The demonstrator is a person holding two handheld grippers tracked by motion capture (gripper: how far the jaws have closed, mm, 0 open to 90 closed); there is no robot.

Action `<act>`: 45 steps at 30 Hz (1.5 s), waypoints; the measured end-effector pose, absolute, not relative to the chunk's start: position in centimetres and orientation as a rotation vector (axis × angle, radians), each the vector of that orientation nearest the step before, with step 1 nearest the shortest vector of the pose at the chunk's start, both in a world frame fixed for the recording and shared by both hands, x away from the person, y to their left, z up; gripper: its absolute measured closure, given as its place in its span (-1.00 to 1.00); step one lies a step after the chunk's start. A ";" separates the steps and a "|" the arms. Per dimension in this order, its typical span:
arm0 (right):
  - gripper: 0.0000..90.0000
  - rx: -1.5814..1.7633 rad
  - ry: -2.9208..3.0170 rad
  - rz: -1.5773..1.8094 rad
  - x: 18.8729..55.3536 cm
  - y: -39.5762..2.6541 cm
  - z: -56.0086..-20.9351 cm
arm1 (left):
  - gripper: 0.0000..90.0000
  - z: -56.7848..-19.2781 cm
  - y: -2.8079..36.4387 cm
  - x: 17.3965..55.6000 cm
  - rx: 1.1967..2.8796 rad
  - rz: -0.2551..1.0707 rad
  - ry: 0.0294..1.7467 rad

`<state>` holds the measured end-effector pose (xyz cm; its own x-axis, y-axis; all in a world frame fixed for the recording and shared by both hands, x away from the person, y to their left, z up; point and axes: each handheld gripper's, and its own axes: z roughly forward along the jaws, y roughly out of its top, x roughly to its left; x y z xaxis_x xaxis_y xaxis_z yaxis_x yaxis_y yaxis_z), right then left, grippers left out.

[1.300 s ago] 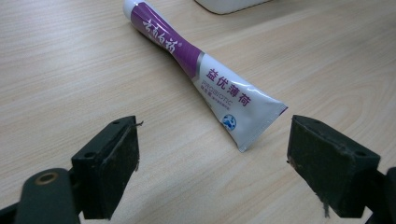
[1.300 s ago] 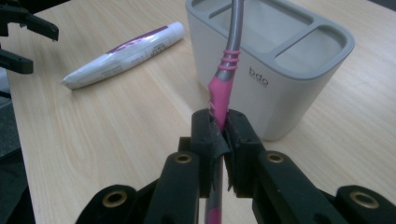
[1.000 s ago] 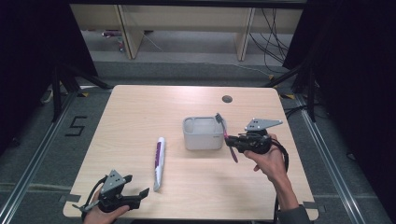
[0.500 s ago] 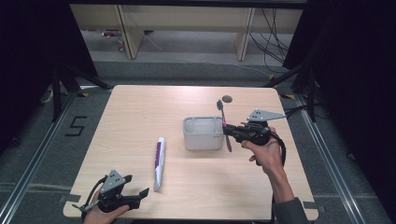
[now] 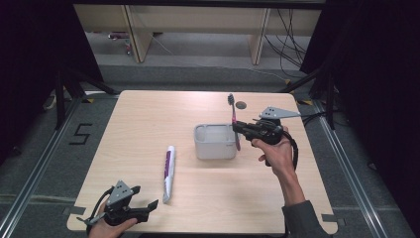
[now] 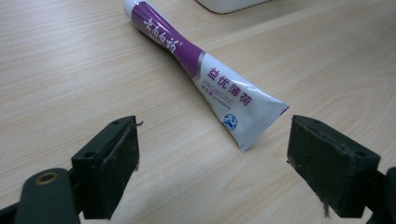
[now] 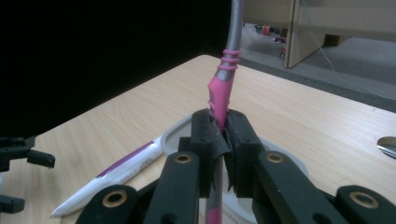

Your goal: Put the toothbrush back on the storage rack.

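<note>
A pink and grey toothbrush (image 5: 234, 120) stands nearly upright, bristle head up, with my right gripper (image 5: 237, 128) shut on its handle. Its lower end hangs by the right wall of a pale grey rectangular holder (image 5: 214, 149). In the right gripper view the jaws of the right gripper (image 7: 220, 135) pinch the toothbrush's (image 7: 223, 84) pink grip above the holder's rim (image 7: 175, 133). A white and purple toothpaste tube (image 5: 169, 171) lies left of the holder. My left gripper (image 5: 144, 197) rests open at the front left, its jaws on either side of the toothpaste tube's (image 6: 210, 79) crimped end without touching it.
A small dark round mark (image 5: 241, 104) sits on the table behind the holder. The table's front edge (image 5: 198, 232) runs just below my left hand. Shelving and cables stand on the floor beyond the far edge.
My right gripper has lifted the toothbrush and turned it from slanted to nearly upright, shifting slightly left toward the holder. The left gripper has stayed put.
</note>
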<state>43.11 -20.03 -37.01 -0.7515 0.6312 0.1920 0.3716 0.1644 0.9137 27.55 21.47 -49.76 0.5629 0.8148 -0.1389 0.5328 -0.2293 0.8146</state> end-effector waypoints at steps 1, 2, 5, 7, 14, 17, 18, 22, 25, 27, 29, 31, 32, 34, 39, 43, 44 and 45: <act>0.85 0.950 2.205 1.628 43.4 -20.0 -37.0 | -0.64 -49.8 21.5 27.6 1.905 0.399 1.091; 0.85 0.975 2.196 1.629 43.4 -20.0 -36.9 | -0.64 -49.8 21.4 27.6 1.899 0.398 1.092; 0.85 0.966 2.169 1.635 44.1 -20.0 -36.7 | -0.64 -49.8 21.4 27.5 1.897 0.396 1.092; 0.85 0.974 2.167 1.637 44.1 -20.0 -36.6 | -0.64 -49.8 21.4 27.5 1.896 0.396 1.093; 0.85 1.008 2.125 1.642 45.0 -20.0 -36.8 | -0.64 -49.8 21.4 27.6 1.904 0.397 1.091; 0.85 1.008 2.109 1.640 45.4 -19.9 -36.8 | -0.64 -49.8 21.4 27.6 1.903 0.397 1.089; 0.85 1.015 2.113 1.644 45.5 -19.9 -36.8 | -0.64 -49.8 21.5 27.6 1.903 0.397 1.089; 0.85 1.021 2.099 1.643 45.9 -19.8 -36.6 | -0.64 -49.8 21.4 27.5 1.902 0.396 1.090; 0.85 1.012 2.076 1.642 46.2 -19.8 -36.5 | -0.64 -49.8 21.5 27.6 1.898 0.390 1.083; 0.85 1.035 2.081 1.654 46.4 -19.7 -36.6 | -0.64 -49.8 21.4 27.6 1.898 0.395 1.091; 0.85 1.038 2.071 1.657 46.6 -19.7 -36.8 | -0.64 -49.8 21.4 27.6 1.907 0.395 1.088; 0.85 1.047 2.058 1.655 46.9 -19.8 -36.9 | -0.64 -49.8 21.4 27.6 1.895 0.389 1.084; 0.85 1.061 2.058 1.662 47.1 -19.8 -37.0 | -0.64 -49.8 21.4 27.6 1.894 0.389 1.084; 0.85 1.055 2.045 1.653 47.2 -19.8 -37.1 | -0.64 -49.8 21.4 27.6 1.895 0.394 1.092; 0.85 1.083 2.026 1.665 47.6 -19.7 -37.4 | -0.64 -49.8 21.4 27.6 1.895 0.388 1.083; 0.85 1.077 2.029 1.645 48.1 -19.8 -37.7 | -0.64 -49.8 21.4 27.6 1.894 0.392 1.091; 0.85 1.079 2.021 1.659 48.2 -19.7 -37.8 | -0.64 -49.8 21.4 27.6 1.895 0.392 1.090; 0.85 1.080 2.017 1.658 48.3 -19.7 -37.8 | -0.64 -49.8 21.4 27.6 1.907 0.393 1.086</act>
<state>48.29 -19.68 -37.84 -0.6654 0.7147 0.2156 0.3501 0.0437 0.9357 27.56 21.44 -49.80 0.5674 0.8110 -0.1424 0.5327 -0.2296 0.8146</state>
